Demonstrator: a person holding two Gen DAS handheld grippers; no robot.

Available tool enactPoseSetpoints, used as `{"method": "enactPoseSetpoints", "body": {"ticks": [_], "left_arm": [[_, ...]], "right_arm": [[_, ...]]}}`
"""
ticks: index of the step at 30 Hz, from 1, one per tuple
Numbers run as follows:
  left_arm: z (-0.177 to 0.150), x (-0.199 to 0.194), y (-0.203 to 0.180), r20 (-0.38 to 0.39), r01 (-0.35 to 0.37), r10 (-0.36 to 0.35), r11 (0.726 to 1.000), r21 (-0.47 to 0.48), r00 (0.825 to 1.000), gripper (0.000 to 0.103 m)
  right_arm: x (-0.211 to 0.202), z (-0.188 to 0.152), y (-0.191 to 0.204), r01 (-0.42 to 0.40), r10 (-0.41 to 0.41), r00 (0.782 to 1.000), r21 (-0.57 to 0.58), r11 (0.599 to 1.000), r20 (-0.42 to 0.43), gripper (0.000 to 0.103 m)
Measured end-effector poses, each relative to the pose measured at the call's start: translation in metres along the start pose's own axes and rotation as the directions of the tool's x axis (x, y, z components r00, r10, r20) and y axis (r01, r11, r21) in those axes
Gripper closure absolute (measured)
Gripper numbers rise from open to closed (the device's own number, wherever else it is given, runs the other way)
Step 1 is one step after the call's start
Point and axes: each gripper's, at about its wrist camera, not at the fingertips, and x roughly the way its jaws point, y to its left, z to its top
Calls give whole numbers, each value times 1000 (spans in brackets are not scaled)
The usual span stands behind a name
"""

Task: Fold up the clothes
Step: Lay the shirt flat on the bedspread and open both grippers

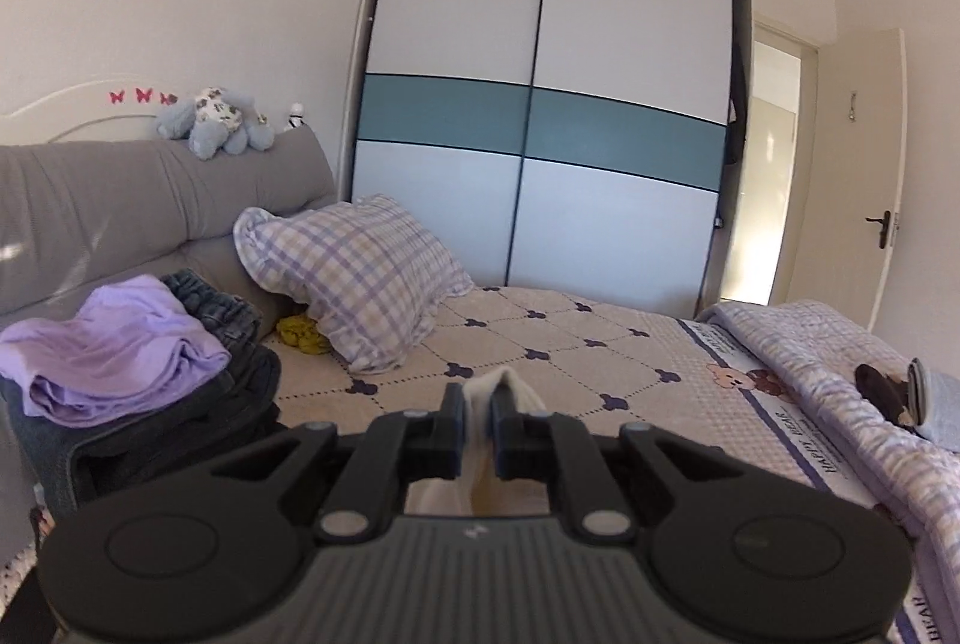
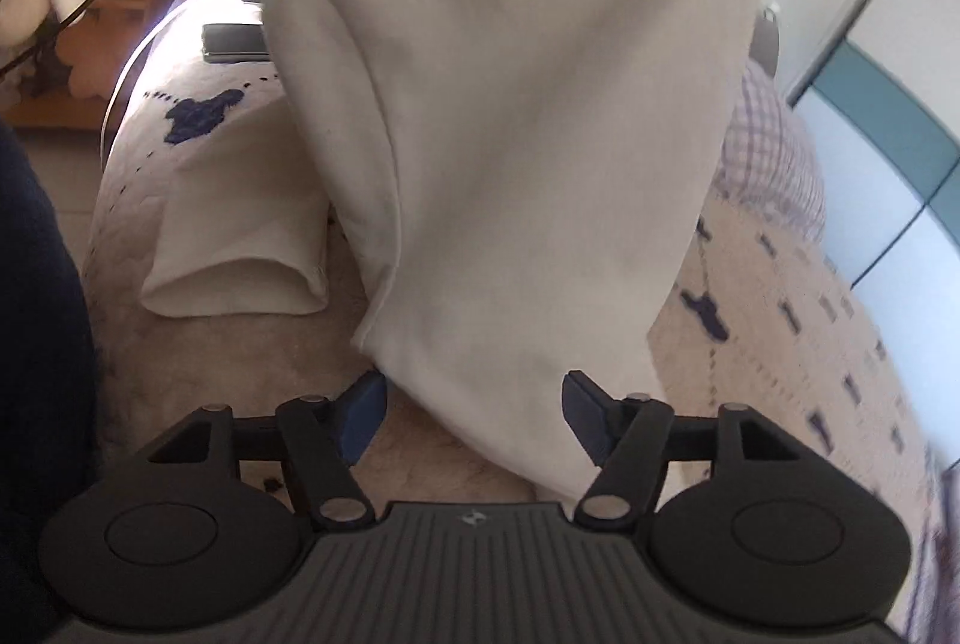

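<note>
A cream-white garment [image 2: 510, 104] hangs in front of the right wrist camera, and one sleeve [image 2: 240, 236] lies flat on the patterned bedspread [image 2: 780, 344]. My right gripper [image 2: 474, 404] stands open, with the garment's lower fold drooping between its blue-padded fingers [image 2: 363, 404] and neither pad pressing on it. In the left wrist view my left gripper [image 1: 478, 404] is shut on a bunched edge of the same cream garment [image 1: 510, 386], held above the bed [image 1: 570, 344].
A lavender top [image 1: 114, 344] on dark jeans [image 1: 216, 308] is piled at the left by the grey headboard cushion [image 1: 120, 200]. A plaid pillow [image 1: 354, 278], a folded quilt [image 1: 840, 374] and a wardrobe [image 1: 540, 116] lie beyond. A dark flat device [image 2: 234, 41] rests near the bed's edge.
</note>
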Motion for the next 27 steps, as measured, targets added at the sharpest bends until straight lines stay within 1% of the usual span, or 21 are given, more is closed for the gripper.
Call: {"method": "enactPoseSetpoints", "body": {"ticks": [3, 4, 6, 7, 8, 9, 10, 11, 13, 15, 17, 19, 20, 21, 23, 24, 26, 27], "left_arm": [[4, 1, 11, -1, -4, 4, 1000, -8, 1000, 94], [4, 2, 13, -4, -2, 2, 1000, -18, 1000, 94], [1, 4, 13, -5, 3, -4, 999, -32, 1000, 94], [-2, 4, 12, -3, 9, -9, 999, -37, 1000, 94], [-3, 3, 11, 1, 10, -10, 999, -35, 1000, 94], [-5, 0, 10, 6, 7, -6, 1000, -26, 1000, 94], [-6, -3, 9, 11, 3, -3, 1000, -18, 1000, 94], [-5, -7, 10, 18, -9, 10, 1000, -8, 1000, 94], [3, -16, 17, 29, -34, 34, 999, -12, 999, 94], [15, -33, 29, 51, -40, 43, 998, -45, 998, 94], [29, -56, 37, 96, -29, 36, 997, -69, 995, 94], [44, -86, 38, 168, 3, 11, 997, -81, 986, 94], [52, -103, 36, 207, 23, -6, 997, -79, 978, 94], [59, -118, 34, 243, 44, -24, 996, -76, 970, 94], [74, -148, 29, 314, 98, -68, 992, -79, 947, 94], [81, -158, 27, 343, 118, -84, 990, -81, 936, 94], [95, -172, 21, 397, 147, -107, 986, -73, 911, 94], [101, -175, 15, 418, 149, -111, 987, -60, 902, 94]], "right_arm": [[10, -14, -10, 8, -7, 1000, 33, 999, -25, 35], [10, -16, -14, 12, -11, 1000, 45, 999, -21, 35], [11, -14, -21, 66, -66, 998, 98, 993, 1, 37], [10, -11, -22, 96, -99, 995, 104, 990, 30, 41], [9, -8, -23, 125, -132, 989, 111, 986, 60, 54], [5, -4, -26, 149, -161, 983, 125, 981, 91, 66], [1, 0, -31, 152, -171, 979, 167, 974, 108, 94], [-5, 4, -40, 147, -180, 976, 230, 962, 126, 98], [-26, 6, -60, 157, -231, 956, 351, 923, 180, 98], [-63, 6, -86, 128, -278, 928, 487, 864, 248, 98], [-104, 7, -110, 76, -323, 892, 599, 798, 317, 98], [-152, 12, -125, 9, -343, 852, 644, 765, 396, 98], [-176, 15, -132, -25, -353, 828, 659, 752, 435, 98], [-199, 16, -137, -60, -355, 804, 660, 749, 477, 98], [-242, 15, -143, -136, -361, 751, 665, 734, 552, 98], [-263, 14, -146, -174, -365, 724, 667, 725, 586, 98], [-294, 8, -155, -256, -371, 674, 673, 694, 639, 98], [-305, 4, -160, -292, -371, 657, 675, 678, 656, 98]]}}
